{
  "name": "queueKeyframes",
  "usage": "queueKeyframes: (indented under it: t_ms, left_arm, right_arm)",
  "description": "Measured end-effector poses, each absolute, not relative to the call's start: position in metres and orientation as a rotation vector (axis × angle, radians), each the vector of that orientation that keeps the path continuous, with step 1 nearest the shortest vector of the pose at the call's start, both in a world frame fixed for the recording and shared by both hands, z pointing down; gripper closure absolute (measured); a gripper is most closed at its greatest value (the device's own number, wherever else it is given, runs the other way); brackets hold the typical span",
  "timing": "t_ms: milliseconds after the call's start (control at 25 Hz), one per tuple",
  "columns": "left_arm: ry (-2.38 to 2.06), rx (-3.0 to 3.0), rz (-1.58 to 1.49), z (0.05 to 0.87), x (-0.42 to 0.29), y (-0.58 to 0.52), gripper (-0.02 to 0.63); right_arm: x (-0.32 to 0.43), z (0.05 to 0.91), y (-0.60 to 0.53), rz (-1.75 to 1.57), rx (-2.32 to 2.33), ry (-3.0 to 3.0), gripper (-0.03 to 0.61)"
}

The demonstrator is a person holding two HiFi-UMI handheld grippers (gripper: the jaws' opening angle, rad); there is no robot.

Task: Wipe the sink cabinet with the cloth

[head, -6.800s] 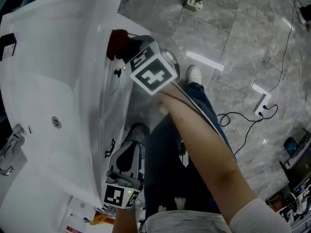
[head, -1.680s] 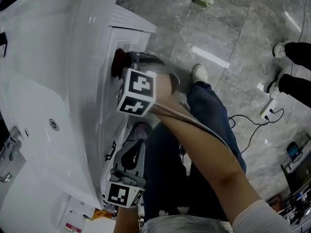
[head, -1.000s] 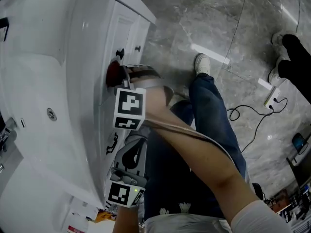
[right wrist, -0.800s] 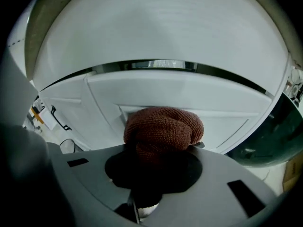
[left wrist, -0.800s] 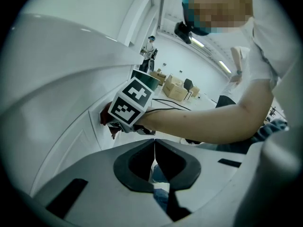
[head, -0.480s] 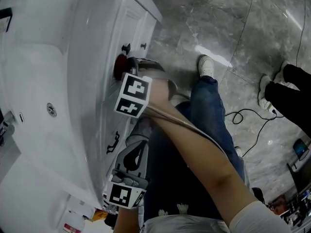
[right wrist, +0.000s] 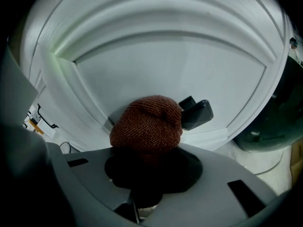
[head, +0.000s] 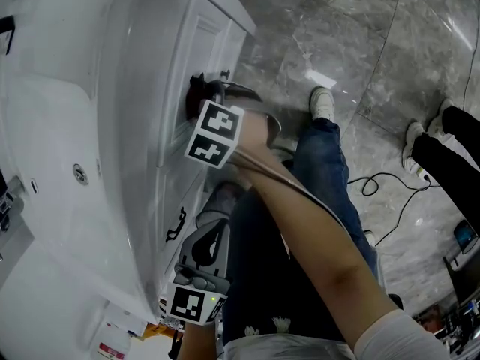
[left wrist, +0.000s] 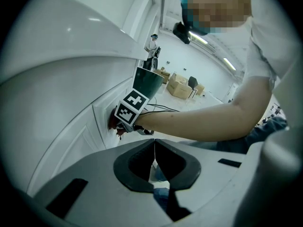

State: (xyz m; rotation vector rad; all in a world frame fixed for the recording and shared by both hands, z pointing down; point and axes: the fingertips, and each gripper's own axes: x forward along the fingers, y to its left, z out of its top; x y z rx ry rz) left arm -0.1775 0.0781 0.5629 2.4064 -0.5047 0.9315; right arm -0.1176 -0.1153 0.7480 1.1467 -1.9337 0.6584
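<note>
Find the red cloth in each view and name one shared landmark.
Head view: red cloth upper centre, against the white cabinet door.
Left gripper view: left of centre, on that panel.
Right gripper view: centre, slightly low.
Shared landmark: white cabinet door.

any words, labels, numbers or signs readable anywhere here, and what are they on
No text can be read in any view.
Upper marker cube: black-and-white square patterns only, no letters or digits.
Lower marker cube: the same, a pattern only.
White package at the head view's bottom left: red print, too small and blurred to read.
Cloth: no print.
</note>
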Motion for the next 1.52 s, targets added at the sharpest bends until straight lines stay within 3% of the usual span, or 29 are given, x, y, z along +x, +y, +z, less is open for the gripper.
queueKeyframes:
  t_ms: [760, 1520]
  left_arm:
    - [-0.542, 2.379, 0.92, 0.551, -0.125, 0.046, 0.603]
    - [-0.521, 2.361, 0.863, 0.533, -0.129, 0.055, 0.603]
  right_arm:
    - [-0.039, 0.747, -0.152, 0.569, 1.16, -1.892, 0.495]
    - [-0.04, 0.657, -0.151, 0.384, 1.313, -1.957, 0.5]
